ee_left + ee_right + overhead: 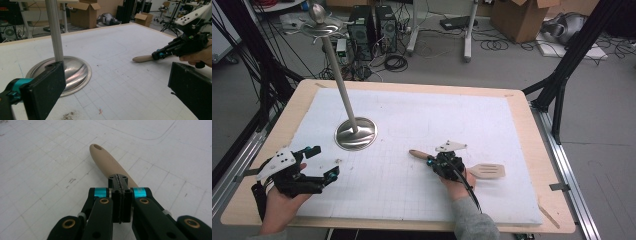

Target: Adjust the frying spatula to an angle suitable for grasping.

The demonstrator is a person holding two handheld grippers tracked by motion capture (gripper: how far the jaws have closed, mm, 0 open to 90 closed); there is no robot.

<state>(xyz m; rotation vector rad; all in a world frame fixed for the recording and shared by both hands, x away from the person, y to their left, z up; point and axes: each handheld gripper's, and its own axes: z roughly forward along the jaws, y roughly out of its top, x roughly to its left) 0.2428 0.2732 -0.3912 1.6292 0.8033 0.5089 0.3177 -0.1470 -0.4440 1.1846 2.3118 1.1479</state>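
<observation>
Lower right of the frame, the right claw sits pressed together above the spatula; the left claw gapes apart. Shut, it might just nudge the handle away.

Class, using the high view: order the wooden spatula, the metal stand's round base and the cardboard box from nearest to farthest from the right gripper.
1. Wooden spatula: right at the right gripper, on the mat.
2. Metal stand's round base: to its left, mid-table.
3. Cardboard box: on the floor beyond the table.
</observation>
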